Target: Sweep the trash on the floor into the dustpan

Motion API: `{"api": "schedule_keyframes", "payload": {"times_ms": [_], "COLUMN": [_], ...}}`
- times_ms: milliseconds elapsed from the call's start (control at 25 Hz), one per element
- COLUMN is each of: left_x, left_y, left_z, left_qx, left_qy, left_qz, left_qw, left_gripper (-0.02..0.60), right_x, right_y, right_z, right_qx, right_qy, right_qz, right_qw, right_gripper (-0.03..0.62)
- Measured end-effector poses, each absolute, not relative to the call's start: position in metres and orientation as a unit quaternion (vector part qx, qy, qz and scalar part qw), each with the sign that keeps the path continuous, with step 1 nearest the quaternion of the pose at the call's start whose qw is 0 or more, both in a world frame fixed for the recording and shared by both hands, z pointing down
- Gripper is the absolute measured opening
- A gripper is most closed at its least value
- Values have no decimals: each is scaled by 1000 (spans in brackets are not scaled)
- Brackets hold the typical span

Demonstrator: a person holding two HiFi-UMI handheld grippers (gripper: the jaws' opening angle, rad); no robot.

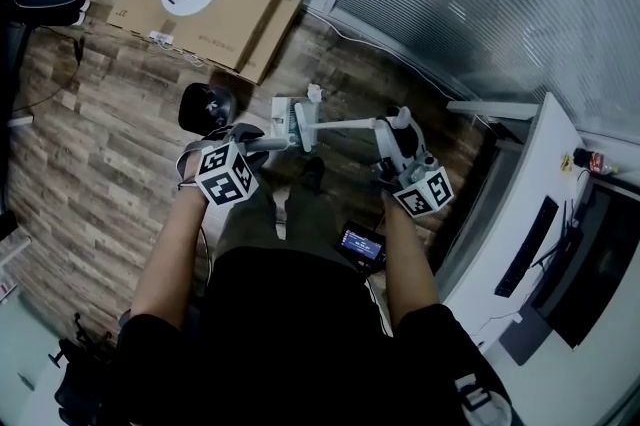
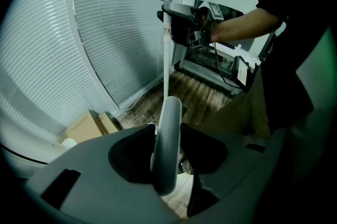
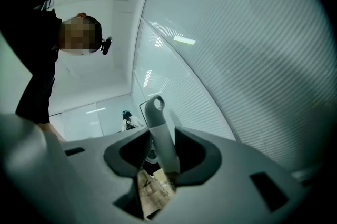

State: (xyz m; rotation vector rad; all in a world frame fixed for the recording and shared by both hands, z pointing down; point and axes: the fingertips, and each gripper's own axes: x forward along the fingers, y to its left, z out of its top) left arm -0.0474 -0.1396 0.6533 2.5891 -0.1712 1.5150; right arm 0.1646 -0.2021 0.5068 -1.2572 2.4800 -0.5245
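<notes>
Head view: left claw (image 1: 255, 143) and right claw (image 1: 393, 138) grip a white sweeping set (image 1: 292, 120), at 12 o'clock from the person, over the wood floor (image 1: 100, 134).
Left gripper view: claw clamped on grey curved handle (image 2: 167, 149); white pole (image 2: 166, 60) rising toward 12 o'clock.
Right gripper view: claw closed round grey eyelet grip (image 3: 162, 139).

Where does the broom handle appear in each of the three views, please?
Head view: centre, the broom handle runs leftward from the right hand-held gripper.
Left gripper view: upper centre, a white pole behind the clamped dustpan handle.
Right gripper view: lower centre, its grey end shut between the jaws.
Shared landmark: the window blinds, in all three.
</notes>
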Motion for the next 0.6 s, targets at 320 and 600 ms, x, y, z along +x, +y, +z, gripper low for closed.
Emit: {"api": "schedule_keyframes", "payload": {"times_ms": [320,600], "left_x": [-60,-74], "left_y": [-127,-109], "left_z": [653,653], "left_qx": [855,849], "left_qy": [-73,-143], "left_qz": [508,489], "left_qw": [77,138], "left_gripper": [137,133], "right_x": [229,226], "right_y": [-202,-226], "right_z": [453,434], "right_qx": [-476,-453], "right_qy": [861,887], "right_qz": [-112,-47], "right_qw": [142,74], "right_gripper": [126,121]}}
